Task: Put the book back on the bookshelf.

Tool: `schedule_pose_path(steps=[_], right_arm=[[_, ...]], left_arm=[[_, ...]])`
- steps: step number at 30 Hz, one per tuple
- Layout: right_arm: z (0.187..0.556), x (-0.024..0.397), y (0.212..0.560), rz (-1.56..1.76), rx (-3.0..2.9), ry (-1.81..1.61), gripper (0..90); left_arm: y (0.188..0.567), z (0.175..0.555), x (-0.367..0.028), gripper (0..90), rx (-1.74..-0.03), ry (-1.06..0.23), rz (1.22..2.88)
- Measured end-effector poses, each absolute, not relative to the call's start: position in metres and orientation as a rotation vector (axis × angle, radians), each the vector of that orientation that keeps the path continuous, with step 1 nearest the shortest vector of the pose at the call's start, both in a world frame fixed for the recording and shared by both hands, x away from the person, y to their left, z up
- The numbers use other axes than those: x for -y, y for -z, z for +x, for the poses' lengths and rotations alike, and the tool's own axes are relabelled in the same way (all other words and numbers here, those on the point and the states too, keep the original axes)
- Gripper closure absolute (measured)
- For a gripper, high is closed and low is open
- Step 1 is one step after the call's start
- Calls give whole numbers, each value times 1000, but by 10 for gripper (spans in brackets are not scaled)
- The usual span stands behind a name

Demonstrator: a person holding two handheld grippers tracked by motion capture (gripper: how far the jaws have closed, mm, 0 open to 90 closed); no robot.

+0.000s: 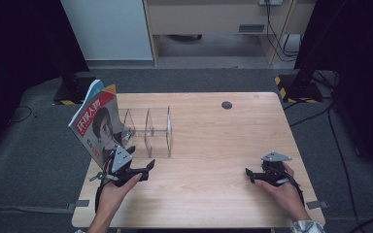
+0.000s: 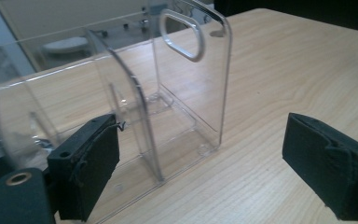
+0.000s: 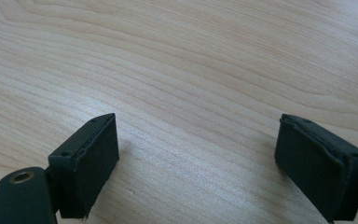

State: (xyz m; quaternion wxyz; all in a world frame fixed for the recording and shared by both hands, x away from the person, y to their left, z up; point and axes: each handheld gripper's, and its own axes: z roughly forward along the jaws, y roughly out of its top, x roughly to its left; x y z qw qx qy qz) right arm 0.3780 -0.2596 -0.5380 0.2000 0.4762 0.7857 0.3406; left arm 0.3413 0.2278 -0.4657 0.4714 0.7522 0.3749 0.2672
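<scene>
A clear acrylic rack (image 1: 148,130) with upright dividers stands on the left half of the wooden table (image 1: 213,141). A magazine (image 1: 97,125) with a red title strip and a portrait cover leans upright at the rack's left end. My left gripper (image 1: 138,167) is held just in front of the rack, jaws open and empty. In the left gripper view the rack (image 2: 168,107) is close ahead, its end panel with an oval handle cut-out between the pads (image 2: 88,163). My right gripper (image 1: 248,174) rests low at the front right, open over bare wood (image 3: 196,93).
A small dark round grommet (image 1: 227,105) sits near the table's far edge. Beyond the table are grey carpet, a wooden cabinet (image 1: 213,19), cables and black stands with yellow-black striped bases (image 1: 296,90). A tape strip (image 1: 316,205) marks the front right corner.
</scene>
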Motion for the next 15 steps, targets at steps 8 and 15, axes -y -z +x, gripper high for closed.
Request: schedule_pose_path(steps=[8, 15], right_arm=[[378, 259, 538, 1330, -2195, -951, 137], [379, 259, 538, 1330, -2195, -949, 124]], left_arm=[[467, 342, -213, 36, -846, -590, 1882], [467, 338, -206, 28, -783, -545, 1899]])
